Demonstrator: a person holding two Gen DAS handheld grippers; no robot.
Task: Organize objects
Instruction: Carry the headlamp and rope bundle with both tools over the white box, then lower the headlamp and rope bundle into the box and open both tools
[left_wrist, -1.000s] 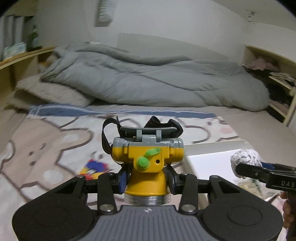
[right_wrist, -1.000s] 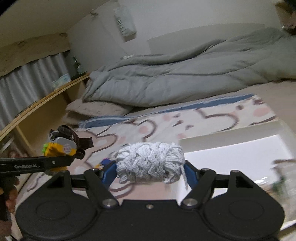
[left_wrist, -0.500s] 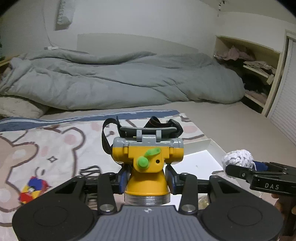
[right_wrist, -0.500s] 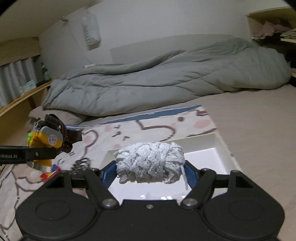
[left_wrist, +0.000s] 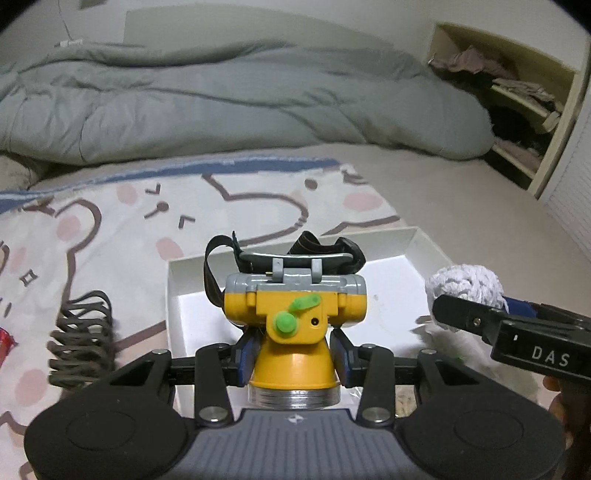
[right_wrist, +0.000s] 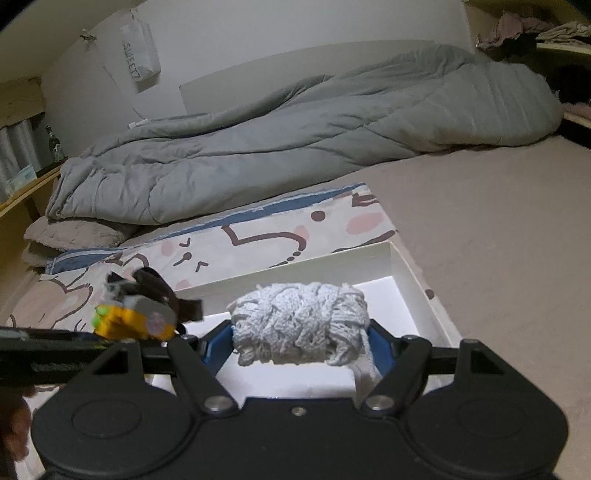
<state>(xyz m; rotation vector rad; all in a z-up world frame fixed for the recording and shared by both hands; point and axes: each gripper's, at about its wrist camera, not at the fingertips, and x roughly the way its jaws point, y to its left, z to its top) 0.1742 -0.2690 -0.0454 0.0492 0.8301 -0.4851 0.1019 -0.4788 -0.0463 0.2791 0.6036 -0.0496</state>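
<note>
Gripping hard plastic headlamp – woolly, perhaps cotton, yarn bundle alongside.

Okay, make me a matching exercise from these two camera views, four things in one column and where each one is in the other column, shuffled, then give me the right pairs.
Things
1. yellow headlamp
2. white yarn bundle
3. dark coiled cord
4. grey duvet

Places
A. heaped at the far end of the bed
B. clamped in the right hand-held gripper, over the white box
C. lying on the bear-print blanket, left of the box
D. clamped in the left hand-held gripper

Pairs: 1-D, 2-B, 3-C, 4-A
</note>
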